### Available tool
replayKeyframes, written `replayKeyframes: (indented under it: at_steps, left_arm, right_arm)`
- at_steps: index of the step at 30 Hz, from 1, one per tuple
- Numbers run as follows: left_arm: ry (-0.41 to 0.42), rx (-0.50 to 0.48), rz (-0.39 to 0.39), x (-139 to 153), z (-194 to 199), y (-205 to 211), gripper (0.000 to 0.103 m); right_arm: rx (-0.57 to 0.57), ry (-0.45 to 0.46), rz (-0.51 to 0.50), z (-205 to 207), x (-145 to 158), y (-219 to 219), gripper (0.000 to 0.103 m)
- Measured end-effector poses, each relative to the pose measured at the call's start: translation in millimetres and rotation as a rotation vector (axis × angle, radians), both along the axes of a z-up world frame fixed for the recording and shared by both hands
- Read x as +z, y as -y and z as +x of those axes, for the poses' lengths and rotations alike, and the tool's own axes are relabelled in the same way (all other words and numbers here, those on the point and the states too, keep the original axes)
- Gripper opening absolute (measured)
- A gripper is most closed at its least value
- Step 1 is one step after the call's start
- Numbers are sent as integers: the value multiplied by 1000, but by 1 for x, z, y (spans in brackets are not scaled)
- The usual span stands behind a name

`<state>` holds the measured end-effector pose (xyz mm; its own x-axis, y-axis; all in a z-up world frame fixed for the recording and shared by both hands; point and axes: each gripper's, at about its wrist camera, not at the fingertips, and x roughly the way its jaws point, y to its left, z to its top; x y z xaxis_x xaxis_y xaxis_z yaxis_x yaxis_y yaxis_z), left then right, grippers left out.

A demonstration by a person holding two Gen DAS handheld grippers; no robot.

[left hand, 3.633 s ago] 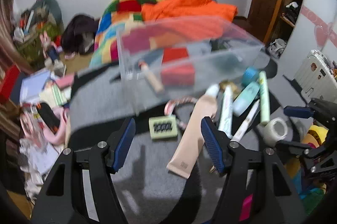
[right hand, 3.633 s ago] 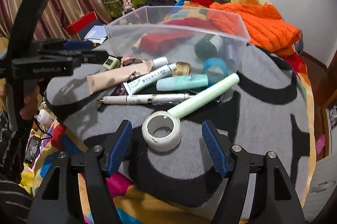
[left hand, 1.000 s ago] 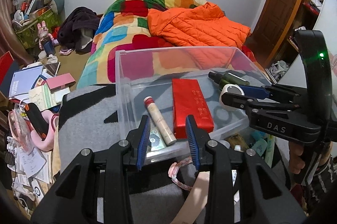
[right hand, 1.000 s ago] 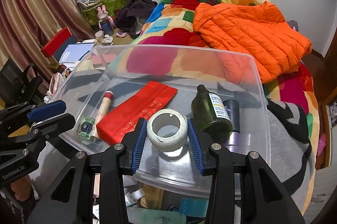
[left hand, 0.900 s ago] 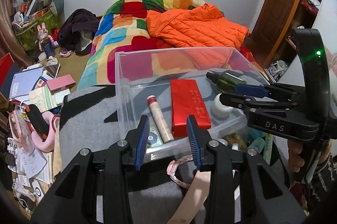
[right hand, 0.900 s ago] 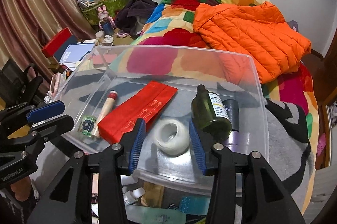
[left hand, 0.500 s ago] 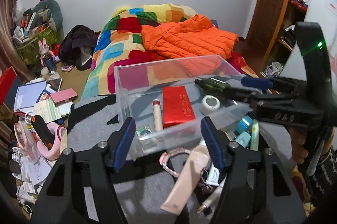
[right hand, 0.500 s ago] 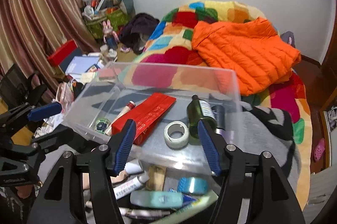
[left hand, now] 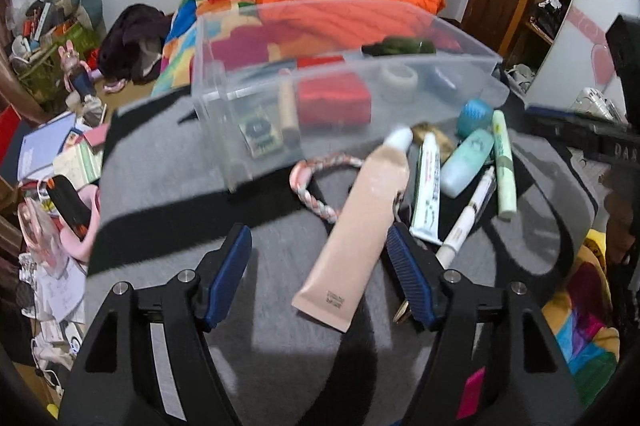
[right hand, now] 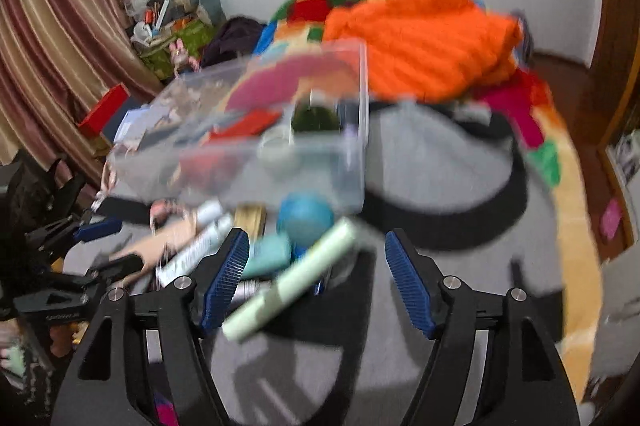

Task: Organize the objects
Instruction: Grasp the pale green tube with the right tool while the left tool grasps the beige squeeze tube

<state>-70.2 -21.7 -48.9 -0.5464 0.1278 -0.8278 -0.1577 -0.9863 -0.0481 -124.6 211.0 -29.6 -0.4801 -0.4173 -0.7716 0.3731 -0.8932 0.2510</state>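
Clear plastic bin (left hand: 472,64) — red box (left hand: 334,100), tape roll (left hand: 399,77), green bottle (left hand: 398,47) inside

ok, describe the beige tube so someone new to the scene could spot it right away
Start at the clear plastic bin on the grey blanket. Just in front of it lies a row of toiletries, and the beige tube is the leftmost of them, beside a pink braided loop. It is the largest and widest, skin-coloured with a white cap, and its flat crimped end points towards the left gripper.
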Motion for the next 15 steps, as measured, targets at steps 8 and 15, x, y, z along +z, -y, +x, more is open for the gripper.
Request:
replayKeyframes:
  at_steps: [8,15]
  left_arm:
    - [-28,-5,51,-4,10,-8,35]
    - [-96,24,-28,7,45,-5,14]
  right_arm:
    - [24,61,-12,10,-30,15,67]
    - [23,25,34,18,-30,10,39]
